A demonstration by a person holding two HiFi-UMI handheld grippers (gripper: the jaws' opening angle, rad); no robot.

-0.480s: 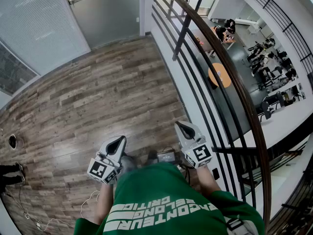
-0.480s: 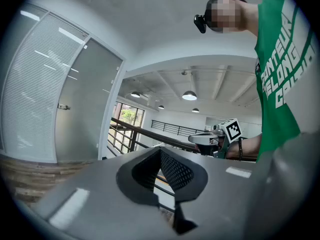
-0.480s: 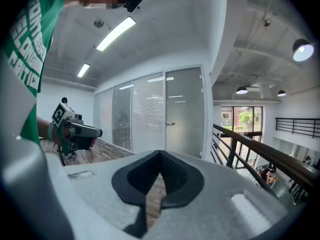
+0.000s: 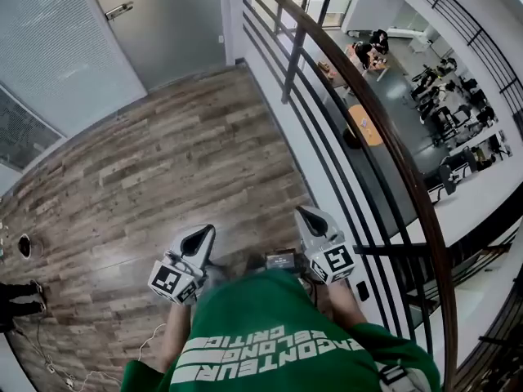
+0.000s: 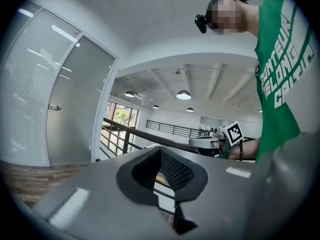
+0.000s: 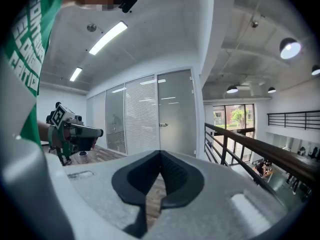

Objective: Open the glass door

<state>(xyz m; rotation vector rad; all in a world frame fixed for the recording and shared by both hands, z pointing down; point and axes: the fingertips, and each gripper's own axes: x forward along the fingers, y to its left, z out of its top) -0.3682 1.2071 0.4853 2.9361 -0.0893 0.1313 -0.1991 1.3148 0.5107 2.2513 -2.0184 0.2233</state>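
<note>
Frosted grey glass door [image 4: 172, 31]; white slatted blinds [image 4: 49, 47]; grey-brown wood-plank floor [image 4: 163, 162]; black railing [image 4: 296, 64], brown handrail; green shirt [image 4: 270, 333], white lettering; pale grey left gripper [image 4: 202, 233] and right gripper [image 4: 304, 211], black-and-white square markers.

The head view looks steeply down past the person's green shirt [image 4: 278, 345] onto the wood floor [image 4: 163, 162], with the glass door [image 4: 176, 27] far off at the top left. The left gripper [image 4: 204, 231] view and right gripper [image 4: 305, 212] view each look roughly level along their own jaws. Both share that distant door and the railing [image 4: 384, 137], and each catches the other gripper close beside it.
</note>
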